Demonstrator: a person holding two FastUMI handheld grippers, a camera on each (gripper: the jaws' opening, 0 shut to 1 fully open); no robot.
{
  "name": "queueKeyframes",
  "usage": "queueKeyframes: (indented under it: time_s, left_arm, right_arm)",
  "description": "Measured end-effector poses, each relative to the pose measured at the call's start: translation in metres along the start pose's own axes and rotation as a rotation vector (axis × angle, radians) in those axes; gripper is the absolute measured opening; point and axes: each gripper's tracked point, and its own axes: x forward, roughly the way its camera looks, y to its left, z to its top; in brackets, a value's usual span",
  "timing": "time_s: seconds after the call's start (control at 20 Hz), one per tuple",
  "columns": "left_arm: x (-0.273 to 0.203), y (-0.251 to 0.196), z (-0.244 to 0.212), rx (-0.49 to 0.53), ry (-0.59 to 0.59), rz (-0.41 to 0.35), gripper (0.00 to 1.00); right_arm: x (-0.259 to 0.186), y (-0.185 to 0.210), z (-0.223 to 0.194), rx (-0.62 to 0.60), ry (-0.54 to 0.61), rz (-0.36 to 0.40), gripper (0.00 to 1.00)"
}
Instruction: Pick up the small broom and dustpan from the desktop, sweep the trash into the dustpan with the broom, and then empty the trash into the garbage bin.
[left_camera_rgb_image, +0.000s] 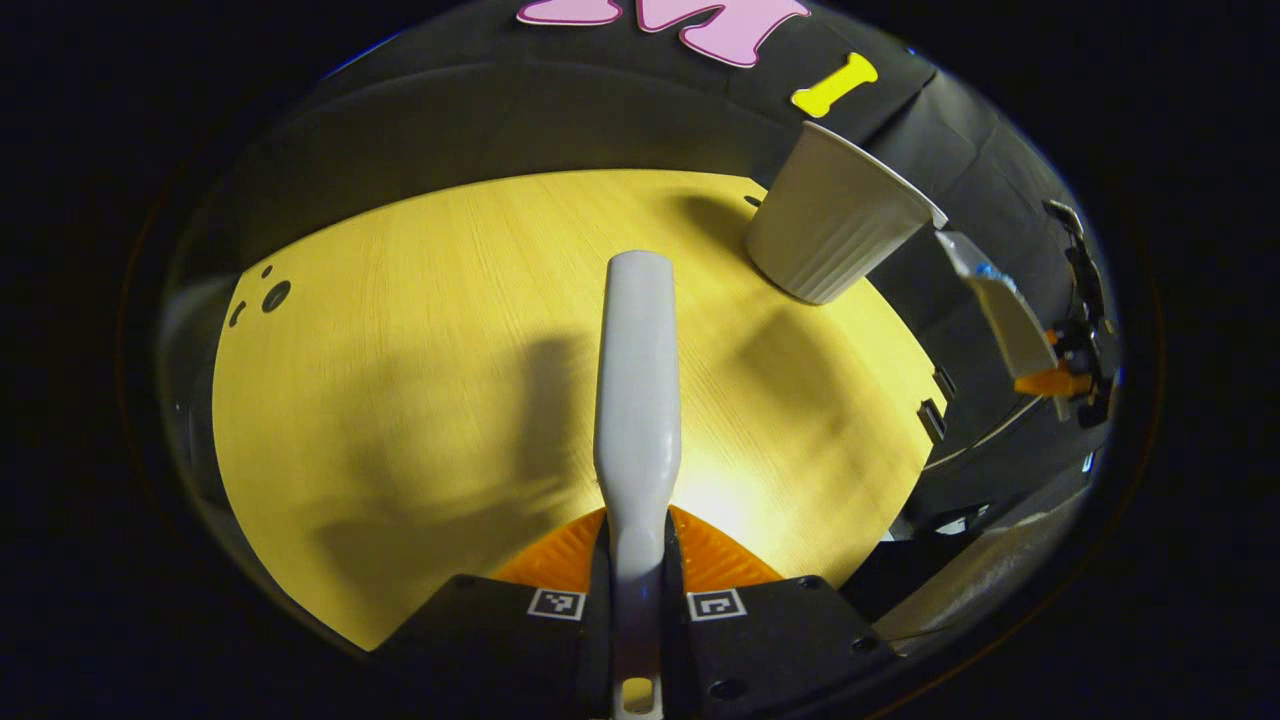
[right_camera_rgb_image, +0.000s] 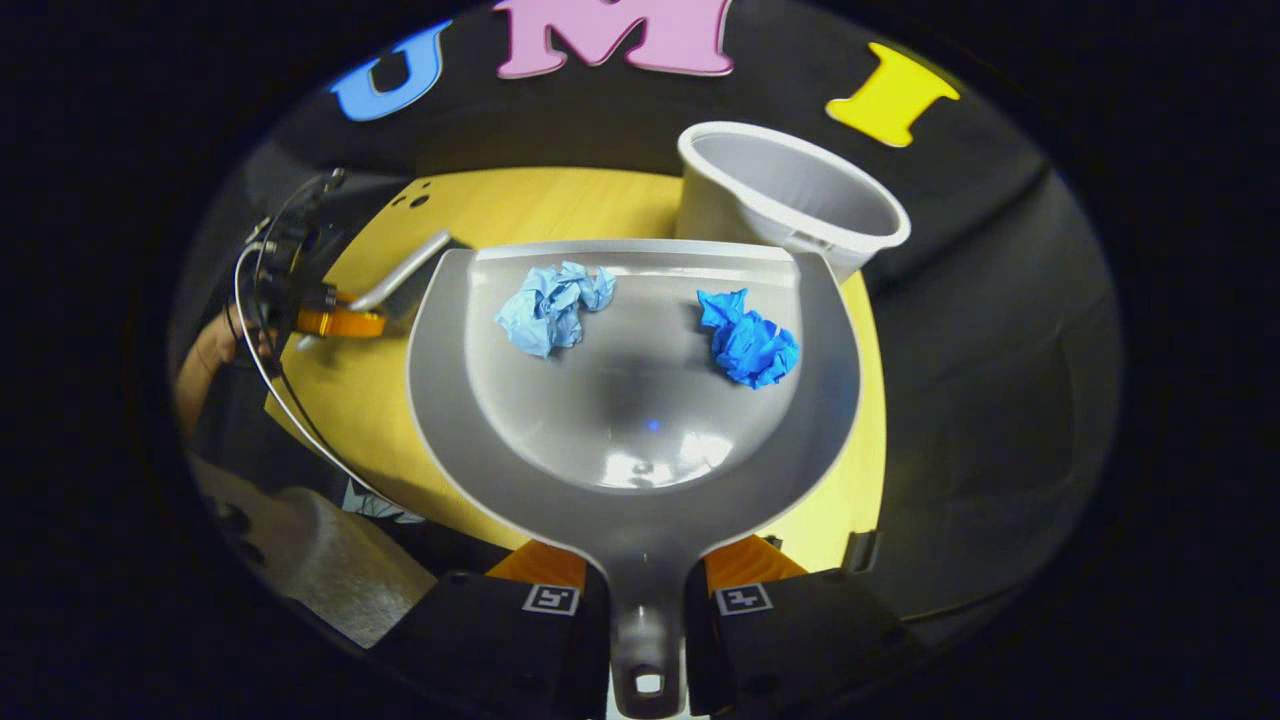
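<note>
While your right gripper (right_camera_rgb_image: 647, 600) clamps the neck of the grey plastic dustpan (right_camera_rgb_image: 635, 400), both fingers pressed against its handle, two wads of trash ride on the tray: a pale blue crumpled paper ball (right_camera_rgb_image: 553, 305) and a deeper blue crumpled paper ball (right_camera_rgb_image: 748, 338), both lying toward the pan's far lip. Beyond that lip, and slightly to its right, stands the white ribbed plastic garbage bin (right_camera_rgb_image: 790, 200), its open mouth facing you on the yellow wooden desktop (right_camera_rgb_image: 520, 205).

Sweeping looks finished; the emptying is what remains. To do it well, keep the pan level as you carry it, bring the far lip over the bin's rim, then raise the handle so both balls slide forward rather than off a side. They sit close to the edge already, so tip slowly.

The dustpan's long axis runs from the handle in your fingers straight away toward the bin, its open lip pointing at it.

Your left gripper (left_camera_rgb_image: 637, 600) is closed on the handle of the small white plastic broom (left_camera_rgb_image: 638, 400), which points forward over the desktop, its long axis in line with the fingers; the brush end cannot be made out. From there the bin (left_camera_rgb_image: 835, 230) stands ahead and to the right of the broom's far end.
</note>
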Motion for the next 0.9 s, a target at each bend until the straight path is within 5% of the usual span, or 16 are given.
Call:
queueKeyframes:
  time_s: [0.4, 0.9]
  left_arm:
    - [-0.004, 0.005, -0.016, 0.011, -0.004, -0.030, 0.23]
    - [0.000, 0.021, -0.036, -0.008, 0.002, -0.015, 0.23]
  right_arm:
    - [-0.008, -0.001, 0.014, 0.044, -0.037, -0.130, 0.34]
    - [-0.025, -0.019, 0.027, 0.013, 0.096, -0.299, 0.34]
